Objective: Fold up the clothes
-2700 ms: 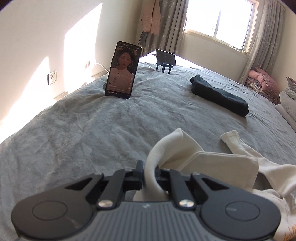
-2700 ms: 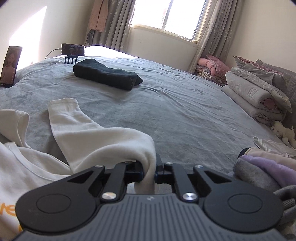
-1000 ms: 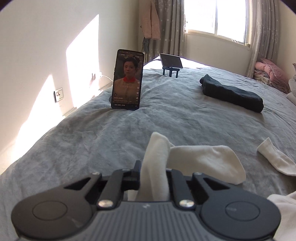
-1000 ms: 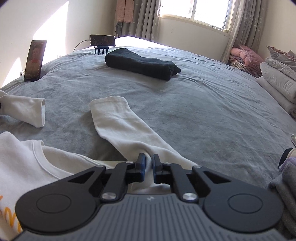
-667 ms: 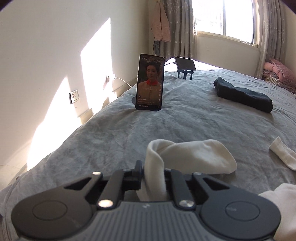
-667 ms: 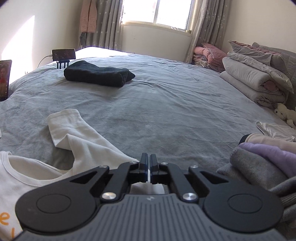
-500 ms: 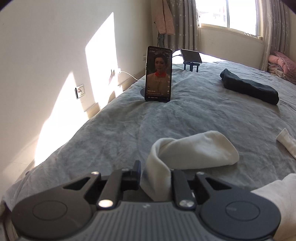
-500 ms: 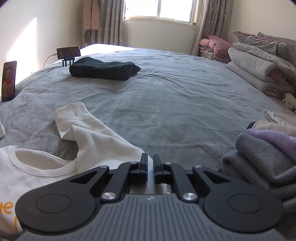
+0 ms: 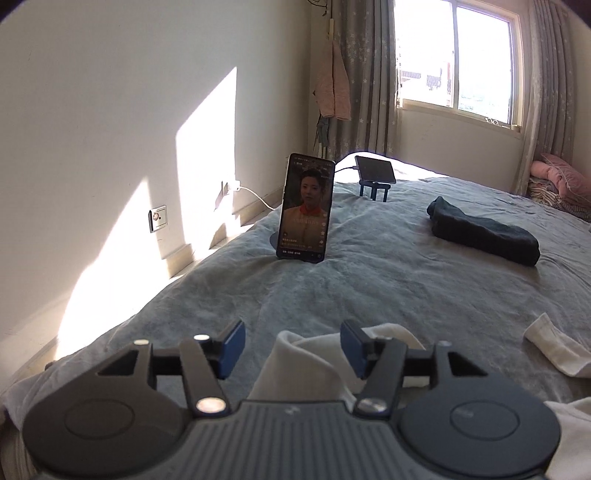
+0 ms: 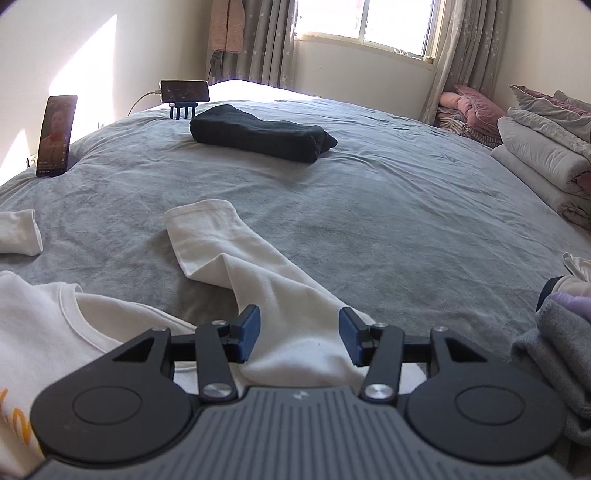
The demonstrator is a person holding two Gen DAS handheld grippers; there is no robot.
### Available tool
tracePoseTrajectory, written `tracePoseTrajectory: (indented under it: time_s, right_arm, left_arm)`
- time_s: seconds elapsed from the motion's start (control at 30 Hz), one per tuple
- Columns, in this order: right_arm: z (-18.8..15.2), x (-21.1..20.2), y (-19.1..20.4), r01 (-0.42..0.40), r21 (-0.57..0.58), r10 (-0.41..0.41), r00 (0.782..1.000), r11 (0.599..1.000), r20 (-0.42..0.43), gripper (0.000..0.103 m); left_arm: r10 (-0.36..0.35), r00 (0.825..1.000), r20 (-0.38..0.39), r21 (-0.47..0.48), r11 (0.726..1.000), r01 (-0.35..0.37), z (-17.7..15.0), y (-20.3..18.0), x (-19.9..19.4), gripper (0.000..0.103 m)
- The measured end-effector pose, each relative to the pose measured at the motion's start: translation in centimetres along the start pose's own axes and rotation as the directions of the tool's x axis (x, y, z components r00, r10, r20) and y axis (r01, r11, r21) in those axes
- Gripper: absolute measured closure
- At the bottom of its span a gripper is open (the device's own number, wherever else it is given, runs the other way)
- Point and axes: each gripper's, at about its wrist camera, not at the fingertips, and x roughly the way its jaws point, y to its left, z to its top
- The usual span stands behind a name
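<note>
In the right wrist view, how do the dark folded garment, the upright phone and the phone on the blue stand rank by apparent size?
1. Dark folded garment, clearly largest.
2. Upright phone.
3. Phone on the blue stand; it stands farther away, so their true sizes may match.

Both wrist views low over bed, facing window.

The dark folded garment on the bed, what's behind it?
Behind the dark folded garment a phone lies sideways on a small blue stand, its cable trailing left. The stand's feet show; the grey bedspread directly behind the garment is hidden.
</note>
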Motion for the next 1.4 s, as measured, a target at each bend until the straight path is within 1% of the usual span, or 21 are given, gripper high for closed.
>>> tracePoseTrajectory:
  time_s: [0.07, 0.2, 0.3, 0.37, 0.43, 0.5, 0.53, 0.57, 0.6, 0.67, 0.83, 1.0, 1.13, 1.2, 1.33, 1.4]
  right_arm:
    - [0.4, 0.4, 1.1, -0.004, -0.023, 0.004, 1.0, 1.0, -0.001, 0.052]
    - [0.9, 1.3, 2.6, -0.002, -0.064, 0.002, 1.0, 0.998, -0.008, 0.052]
    - [1.2, 2.1, 2.8, 0.007, -0.07, -0.009, 1.0, 0.998, -0.023, 0.052]
    - [1.2, 2.7, 2.9, 0.028, -0.074, -0.03, 0.999, 0.997, -0.036, 0.052]
    - [1.1, 3.2, 2.7, 0.052, -0.08, -0.056, 0.998, 0.995, -0.043, 0.06]
    - [1.0, 3.6, 2.3, 0.064, -0.08, -0.069, 0.996, 0.995, -0.054, 0.075]
    - [0.9, 3.8, 2.1, 0.069, -0.074, -0.073, 0.996, 0.995, -0.059, 0.08]
    - [0.9, 3.8, 1.8, 0.074, -0.069, -0.078, 0.995, 0.995, -0.059, 0.087]
    - [0.9, 3.8, 1.6, 0.079, -0.064, -0.082, 0.995, 0.995, -0.058, 0.091]
    - [0.9, 3.4, 1.1, 0.093, -0.049, -0.095, 0.994, 0.994, -0.046, 0.093]
    - [1.0, 1.7, -0.8, 0.168, -0.017, -0.168, 0.986, 0.986, 0.007, 0.094]
    - [0.4, 1.1, -3.1, 0.245, 0.0, -0.245, 0.97, 0.97, 0.002, 0.094]
    - [-0.6, 1.0, -5.5, 0.248, 0.034, -0.247, 0.968, 0.968, -0.032, 0.094]
    - [-1.2, 1.1, -6.4, 0.256, 0.033, -0.255, 0.966, 0.966, -0.051, 0.094]
    - [-2.5, 1.8, -7.2, 0.254, 0.003, -0.252, 0.96, 0.967, -0.121, 0.094]
    - [-3.2, 2.1, -7.2, 0.243, -0.018, -0.243, 0.961, 0.97, -0.134, 0.093]
  left_arm:
    - [-0.007, 1.0, 0.017, 0.015, 1.0, 0.006, 0.1, -0.8, -0.1, 0.04]
    - [-0.047, 0.999, 0.015, 0.025, 0.999, 0.046, 0.1, -1.9, 0.4, 0.038]
    - [-0.058, 0.998, 0.008, 0.046, 0.997, 0.057, -0.1, -2.6, 1.0, 0.037]
    - [-0.07, 0.998, 0.001, 0.053, 0.996, 0.069, -0.2, -2.9, 1.3, 0.037]
    - [-0.084, 0.996, -0.003, 0.059, 0.995, 0.084, -0.3, -3.2, 1.4, 0.037]
    - [-0.096, 0.995, -0.007, 0.068, 0.993, 0.097, -0.5, -3.4, 1.5, 0.037]
    - [-0.099, 0.995, -0.008, 0.074, 0.992, 0.099, -0.6, -3.5, 1.5, 0.037]
    - [-0.101, 0.995, -0.009, 0.08, 0.992, 0.102, -0.7, -3.7, 1.6, 0.037]
    - [-0.104, 0.994, -0.012, 0.085, 0.991, 0.105, -0.8, -3.8, 1.5, 0.037]
    - [-0.111, 0.994, -0.015, 0.09, 0.99, 0.112, -0.9, -3.9, 1.4, 0.037]
    - [-0.133, 0.991, -0.025, 0.098, 0.986, 0.134, -1.0, -3.9, 1.3, 0.037]
    - [-0.169, 0.984, -0.059, 0.095, 0.98, 0.174, -1.4, -4.2, 1.5, 0.037]
    - [-0.19, 0.979, -0.069, 0.126, 0.972, 0.198, -1.7, -4.8, 1.2, 0.037]
    - [-0.199, 0.977, -0.073, 0.146, 0.967, 0.208, -2.0, -5.3, 1.1, 0.037]
    - [-0.225, 0.969, -0.099, 0.18, 0.954, 0.24, -2.5, -6.2, 1.2, 0.037]
    - [-0.244, 0.962, -0.119, 0.192, 0.945, 0.264, -2.7, -6.6, 1.2, 0.036]
